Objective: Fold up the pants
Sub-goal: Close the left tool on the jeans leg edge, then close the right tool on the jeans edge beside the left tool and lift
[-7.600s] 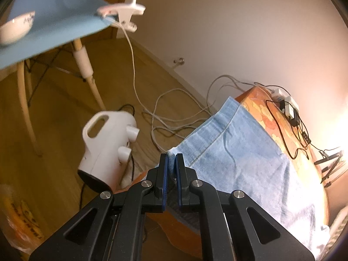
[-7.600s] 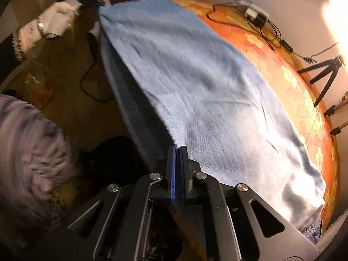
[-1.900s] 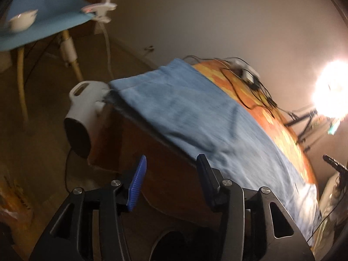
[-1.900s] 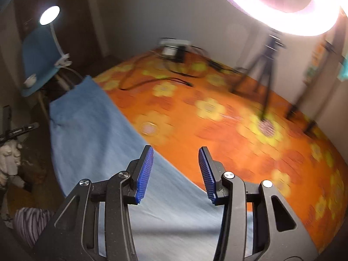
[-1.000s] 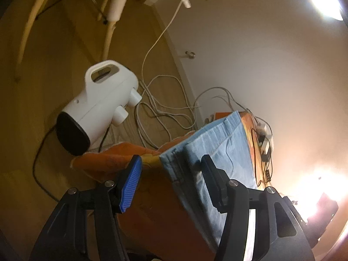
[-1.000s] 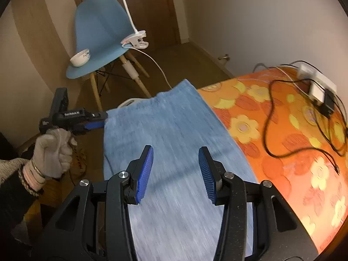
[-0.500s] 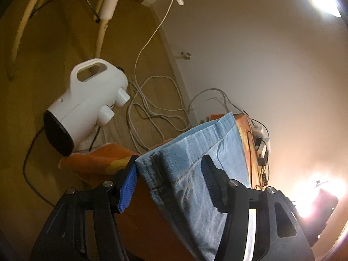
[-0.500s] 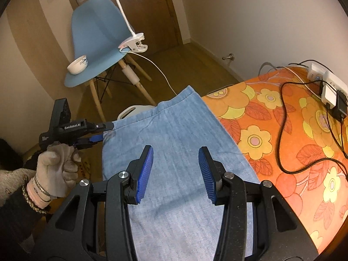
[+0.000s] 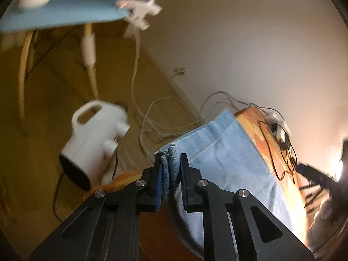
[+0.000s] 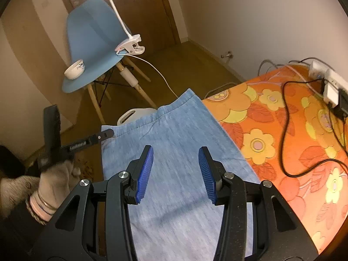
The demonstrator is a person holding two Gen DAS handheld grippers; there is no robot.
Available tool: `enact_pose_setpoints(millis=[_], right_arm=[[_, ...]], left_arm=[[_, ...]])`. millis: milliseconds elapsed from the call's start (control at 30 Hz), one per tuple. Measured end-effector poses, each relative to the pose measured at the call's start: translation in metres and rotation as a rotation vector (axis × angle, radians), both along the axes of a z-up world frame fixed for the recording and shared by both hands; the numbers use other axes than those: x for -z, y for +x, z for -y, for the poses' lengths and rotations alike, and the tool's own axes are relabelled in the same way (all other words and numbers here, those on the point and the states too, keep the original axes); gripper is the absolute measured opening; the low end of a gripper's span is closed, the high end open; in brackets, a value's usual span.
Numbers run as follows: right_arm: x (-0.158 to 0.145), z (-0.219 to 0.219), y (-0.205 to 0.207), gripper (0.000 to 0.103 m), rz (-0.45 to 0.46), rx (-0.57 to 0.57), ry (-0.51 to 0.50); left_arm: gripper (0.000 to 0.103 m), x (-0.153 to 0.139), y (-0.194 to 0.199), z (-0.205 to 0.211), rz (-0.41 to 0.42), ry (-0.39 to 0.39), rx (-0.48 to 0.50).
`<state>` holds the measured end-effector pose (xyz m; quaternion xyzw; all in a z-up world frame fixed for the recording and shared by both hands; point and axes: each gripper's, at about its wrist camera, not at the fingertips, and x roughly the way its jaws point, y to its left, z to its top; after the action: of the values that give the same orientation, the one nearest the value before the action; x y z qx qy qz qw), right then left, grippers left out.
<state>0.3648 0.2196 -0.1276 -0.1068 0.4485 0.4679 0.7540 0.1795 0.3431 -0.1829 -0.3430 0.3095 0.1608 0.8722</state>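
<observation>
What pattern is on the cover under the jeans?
Orange bed cover printed with yellow flowers; clearest from the right wrist.

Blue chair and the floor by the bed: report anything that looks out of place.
A white bowl sits near the front edge of the blue chair, and a lamp clamp grips the seat edge. A white appliance lies tipped on the floor among loose cables.

Left wrist view is smeared: chair [image 9: 61, 2] and white appliance [image 9: 91, 139] blurred. Pants [image 10: 174, 152] run off the lower edge, under the right fingers [image 10: 144, 169].
</observation>
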Motion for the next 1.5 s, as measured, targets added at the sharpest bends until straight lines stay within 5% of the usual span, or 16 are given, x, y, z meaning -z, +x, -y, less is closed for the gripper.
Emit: enact_pose_setpoints(millis=[233, 433, 1100, 1333, 1500], right_arm=[[0.016, -0.042, 0.026, 0.056, -0.214, 0.038, 0.010], [0.035, -0.087, 0.043, 0.062, -0.359, 0.071, 0.008], [0.068, -0.164, 0.029, 0.061, -0.152, 0.071, -0.380], [0.056, -0.134, 0.036, 0.015, -0.178, 0.130, -0.349], [0.034, -0.098, 0.033, 0.010, -0.195, 0.181, -0.268]], left_arm=[[0.011, -0.023, -0.005, 0.049, 0.052, 0.210, 0.154], [0.011, -0.022, -0.006, 0.083, 0.047, 0.291, 0.271], [0.011, -0.021, -0.013, 0.134, 0.051, 0.438, 0.445], [0.011, -0.031, -0.022, 0.137, 0.076, 0.420, 0.464], [0.011, -0.045, -0.032, 0.152, 0.112, 0.422, 0.512]])
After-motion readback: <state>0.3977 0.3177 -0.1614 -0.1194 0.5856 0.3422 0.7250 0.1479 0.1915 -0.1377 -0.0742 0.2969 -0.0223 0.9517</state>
